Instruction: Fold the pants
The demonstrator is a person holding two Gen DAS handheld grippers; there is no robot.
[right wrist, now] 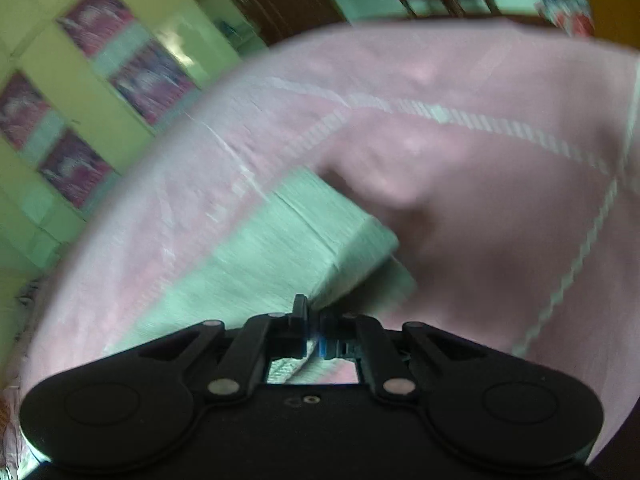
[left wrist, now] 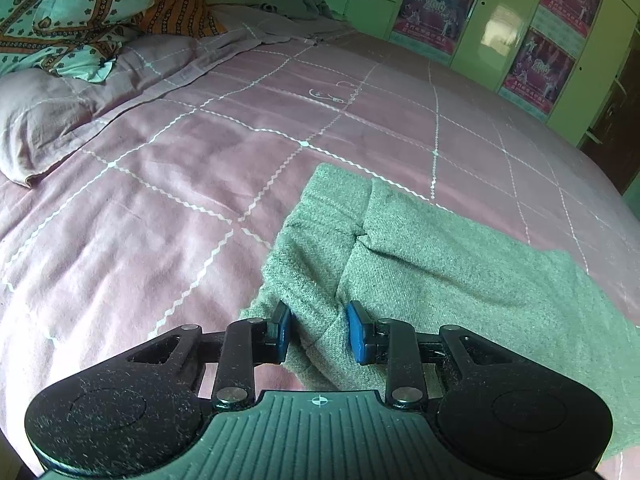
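Note:
Grey-green knitted pants (left wrist: 420,264) lie flat on the pink bed cover (left wrist: 180,184), legs running off to the right. In the left wrist view my left gripper (left wrist: 320,330) hovers low over the near end of the pants. Its blue pads (left wrist: 358,332) stand a little apart astride a raised fold of the fabric, without visibly squeezing it. The right wrist view is blurred. There my right gripper (right wrist: 314,332) is shut on an edge of the pants (right wrist: 272,248), with a strip of fabric showing between the pads.
A mauve pillow (left wrist: 44,128) and a patterned teal-and-orange cloth (left wrist: 80,12) lie at the bed's far left. A grey garment (left wrist: 296,6) is bunched at the far edge. Green wardrobe doors with posters (left wrist: 500,32) stand beyond the bed. Bare pink cover (right wrist: 480,200) spreads right of the pants.

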